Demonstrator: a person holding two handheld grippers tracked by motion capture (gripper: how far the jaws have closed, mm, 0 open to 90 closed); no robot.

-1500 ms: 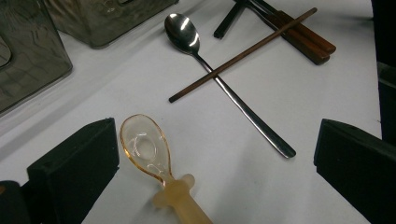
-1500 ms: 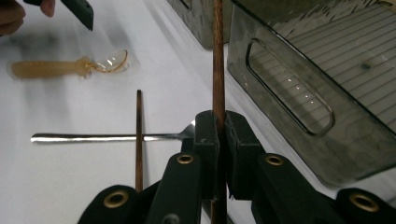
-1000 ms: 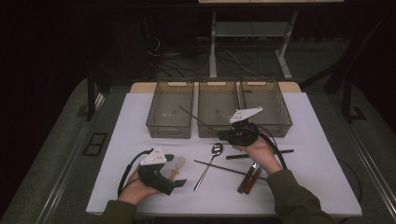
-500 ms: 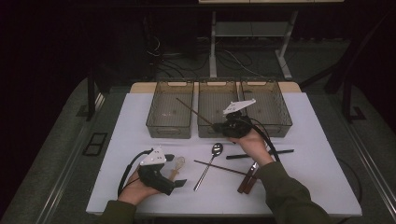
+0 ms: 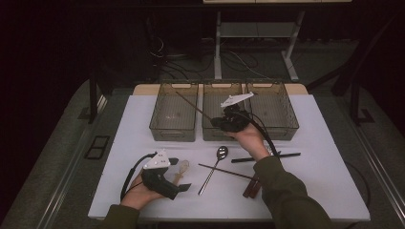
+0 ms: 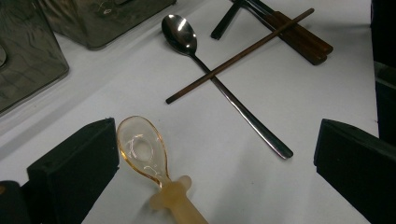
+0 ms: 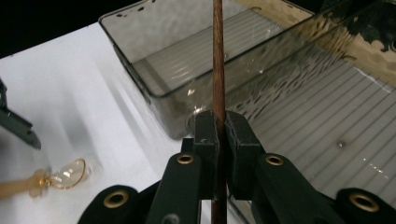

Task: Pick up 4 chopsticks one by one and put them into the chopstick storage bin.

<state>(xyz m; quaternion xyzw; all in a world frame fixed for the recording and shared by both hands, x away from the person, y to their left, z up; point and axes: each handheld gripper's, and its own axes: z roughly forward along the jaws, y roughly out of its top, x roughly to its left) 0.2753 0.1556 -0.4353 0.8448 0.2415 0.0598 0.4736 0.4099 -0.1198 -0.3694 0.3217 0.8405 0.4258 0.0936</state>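
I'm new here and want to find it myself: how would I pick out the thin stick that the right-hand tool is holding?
Start at the three smoky see-through bins along the far edge of the white table. Above the middle one hangs the right gripper, shut on a thin brown chopstick that slants towards the left bin. Unlike the other chopstick lying on the table across the metal spoon, this one is lifted in the air.

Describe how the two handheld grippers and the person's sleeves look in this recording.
Both the left gripper and the right gripper have black bodies, each topped by a pale grey three-cornered plate and trailing a black cable. The right gripper's jaw arms carry brass-coloured rivets, seen in its own view. The sleeves are dark olive green.
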